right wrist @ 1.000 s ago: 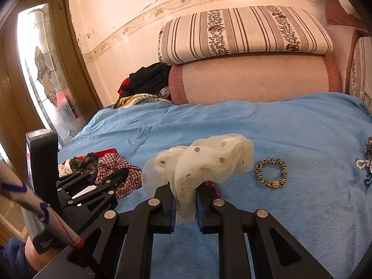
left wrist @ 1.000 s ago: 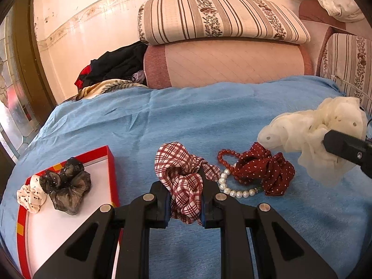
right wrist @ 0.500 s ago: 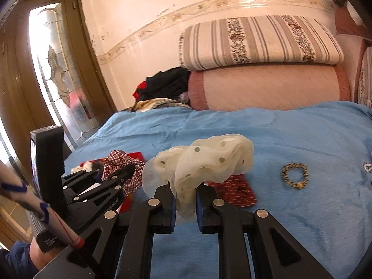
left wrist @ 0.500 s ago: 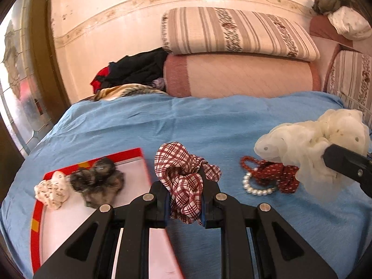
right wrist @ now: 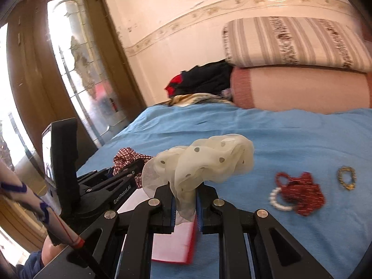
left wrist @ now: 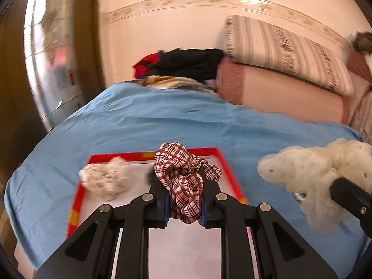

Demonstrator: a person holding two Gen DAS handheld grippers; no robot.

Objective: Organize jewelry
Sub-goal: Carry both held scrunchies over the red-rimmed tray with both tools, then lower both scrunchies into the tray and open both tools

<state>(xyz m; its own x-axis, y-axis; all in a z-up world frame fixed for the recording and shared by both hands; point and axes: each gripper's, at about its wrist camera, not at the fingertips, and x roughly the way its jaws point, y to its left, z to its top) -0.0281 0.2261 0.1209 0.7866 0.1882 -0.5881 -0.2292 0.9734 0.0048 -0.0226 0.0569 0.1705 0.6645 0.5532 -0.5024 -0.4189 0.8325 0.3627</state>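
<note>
My left gripper (left wrist: 183, 207) is shut on a red-and-white plaid scrunchie (left wrist: 186, 176) and holds it above the red-rimmed white tray (left wrist: 76, 200). A cream patterned scrunchie (left wrist: 104, 180) lies in the tray; a dark one is mostly hidden behind the plaid one. My right gripper (right wrist: 184, 211) is shut on a cream dotted chiffon scrunchie (right wrist: 200, 162), over the tray's right corner (right wrist: 172, 244). It also shows in the left wrist view (left wrist: 320, 176). A red dotted scrunchie (right wrist: 307, 195), a red bead bracelet (right wrist: 280, 179), a pearl bracelet (right wrist: 276, 200) and a gold bracelet (right wrist: 346, 177) lie on the blue bedsheet.
The blue bedsheet (left wrist: 162, 121) covers the bed. Striped and pink pillows (left wrist: 279, 69) and a pile of clothes (left wrist: 183, 65) lie at the far edge. A glass-panelled wooden door (right wrist: 76, 69) stands at the left. The left gripper's body (right wrist: 97, 186) is beside my right gripper.
Both grippers have swung left with their scrunchies. The left one now hangs over the tray, and the loose bracelets and red scrunchie have slid to the right of the right wrist view.
</note>
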